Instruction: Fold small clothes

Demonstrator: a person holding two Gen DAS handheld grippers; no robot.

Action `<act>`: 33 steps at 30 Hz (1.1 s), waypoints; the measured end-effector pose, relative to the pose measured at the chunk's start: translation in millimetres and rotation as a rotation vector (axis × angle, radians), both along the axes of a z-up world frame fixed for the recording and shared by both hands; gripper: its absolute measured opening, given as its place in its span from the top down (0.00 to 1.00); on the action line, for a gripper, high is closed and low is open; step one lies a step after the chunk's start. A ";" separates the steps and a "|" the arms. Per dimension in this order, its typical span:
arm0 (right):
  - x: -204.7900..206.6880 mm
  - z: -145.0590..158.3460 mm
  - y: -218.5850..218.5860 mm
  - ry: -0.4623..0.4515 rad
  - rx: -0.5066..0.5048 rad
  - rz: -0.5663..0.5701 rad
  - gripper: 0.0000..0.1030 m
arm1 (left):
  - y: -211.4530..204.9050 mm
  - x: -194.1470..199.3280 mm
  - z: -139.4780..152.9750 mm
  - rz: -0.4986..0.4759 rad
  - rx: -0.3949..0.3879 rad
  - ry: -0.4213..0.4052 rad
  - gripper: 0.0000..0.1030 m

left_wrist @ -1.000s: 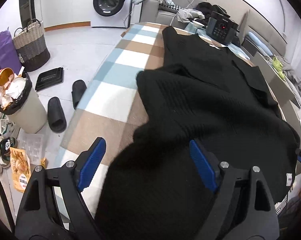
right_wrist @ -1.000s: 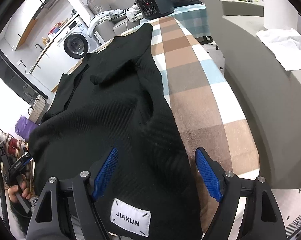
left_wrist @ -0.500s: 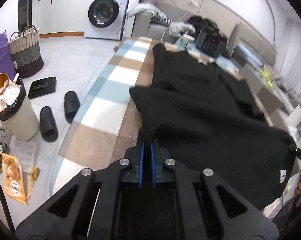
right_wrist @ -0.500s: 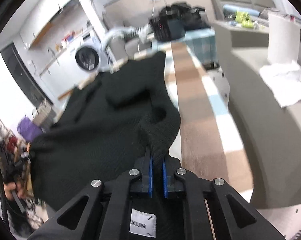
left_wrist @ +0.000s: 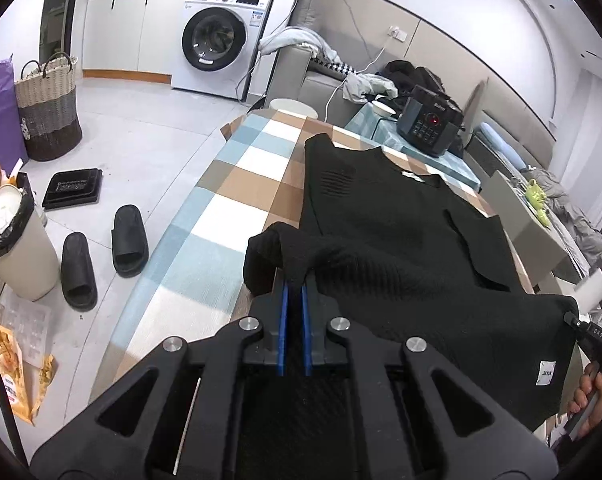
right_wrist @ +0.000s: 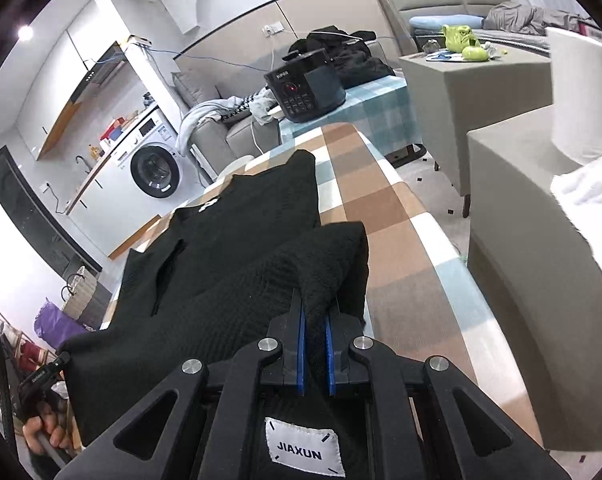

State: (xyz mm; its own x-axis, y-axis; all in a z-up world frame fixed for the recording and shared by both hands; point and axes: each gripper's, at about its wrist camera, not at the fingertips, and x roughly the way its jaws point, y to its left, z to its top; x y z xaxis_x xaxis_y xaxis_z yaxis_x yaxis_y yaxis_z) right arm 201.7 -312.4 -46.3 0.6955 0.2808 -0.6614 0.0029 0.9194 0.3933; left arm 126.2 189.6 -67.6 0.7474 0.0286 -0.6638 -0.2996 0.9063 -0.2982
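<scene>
Sweater (left_wrist: 401,240), black ribbed knit with white woven label (right_wrist: 304,453), drapes over checked bench (left_wrist: 237,184); left gripper (left_wrist: 294,294) and right gripper (right_wrist: 315,322) each pinch a hem corner, fingers nearly closed.

Both views are bright and sharp under even indoor light — a ceiling lamp (right_wrist: 25,33) glares far left in the right wrist view. Shadows stay soft. Fisheye bending curves walls near the black-vignetted edges — no motion blur.

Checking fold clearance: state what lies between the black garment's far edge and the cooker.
In the right wrist view, only bare checked cloth lies between the black garment and the cooker.
</scene>
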 end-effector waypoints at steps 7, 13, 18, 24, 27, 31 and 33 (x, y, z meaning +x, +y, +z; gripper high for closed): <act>30.7 -28.4 -7.6 0.136 -0.015 -0.002 0.52 | 2.0 27.0 -26.5 0.018 -0.006 0.085 0.76; 27.7 -39.5 -20.6 0.154 -0.003 0.022 0.38 | 4.4 34.9 -42.7 0.021 0.004 0.116 0.38; 43.9 -44.9 -14.4 0.156 0.038 0.050 0.38 | 3.4 62.0 -57.8 -0.005 -0.050 0.156 0.38; 62.1 -53.7 -1.2 0.177 0.032 0.075 0.39 | -5.1 92.0 -65.3 -0.033 -0.056 0.155 0.39; 67.9 -53.9 8.9 0.169 -0.004 0.101 0.61 | -8.1 98.5 -65.9 -0.050 -0.076 0.122 0.63; 70.5 -53.7 23.6 0.160 -0.063 0.138 0.77 | -18.8 102.2 -68.3 -0.095 -0.034 0.125 0.82; 69.6 -54.0 25.5 0.163 -0.070 0.146 0.81 | -23.4 100.8 -68.0 -0.108 -0.018 0.130 0.82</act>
State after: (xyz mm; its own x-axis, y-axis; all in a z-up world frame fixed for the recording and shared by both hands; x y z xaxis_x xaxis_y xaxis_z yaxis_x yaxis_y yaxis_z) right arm 271.4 -286.9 -100.3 0.5329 0.3201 -0.7833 -0.0736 0.9397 0.3340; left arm 227.0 166.3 -135.5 0.6530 -0.0604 -0.7549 -0.2378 0.9300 -0.2801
